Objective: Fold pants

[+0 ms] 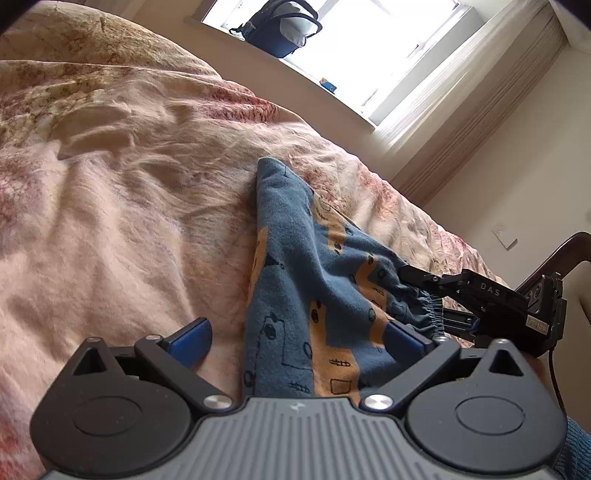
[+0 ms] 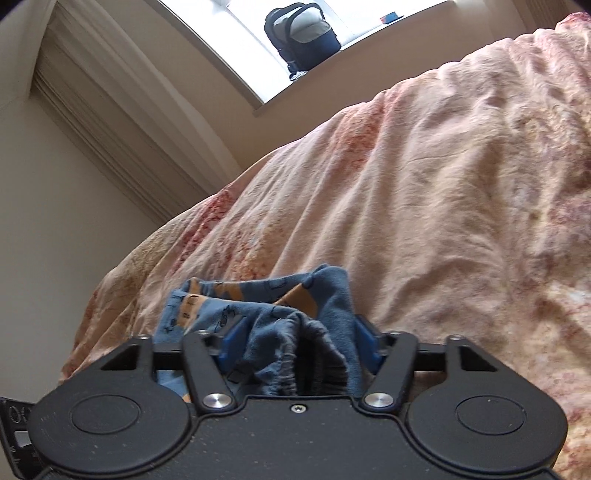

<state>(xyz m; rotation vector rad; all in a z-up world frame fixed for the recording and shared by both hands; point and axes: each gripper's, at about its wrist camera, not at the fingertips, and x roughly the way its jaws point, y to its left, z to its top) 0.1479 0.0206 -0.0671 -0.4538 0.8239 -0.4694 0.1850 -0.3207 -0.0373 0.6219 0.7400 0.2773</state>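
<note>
Pants (image 1: 295, 280) bunched on the bed (image 1: 122, 221), most of the cloth hidden by the tools. Left gripper (image 1: 295, 338) fingers spread wide, cloth between them, not pinched. Right gripper (image 2: 299, 345) fingers clenched on the elastic waistband; the contact itself is buried in folds. Pink floral bedspread, rumpled. Backpack (image 2: 303, 37) on the windowsill, curtain (image 2: 110, 110) beside the window.

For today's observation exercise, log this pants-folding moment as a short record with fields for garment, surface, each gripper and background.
garment: blue and orange patterned pants, bunched
surface: pink floral bedspread
left gripper: open, pants between its fingers
right gripper: shut on the elastic waistband
background: dark backpack on the windowsill
</note>
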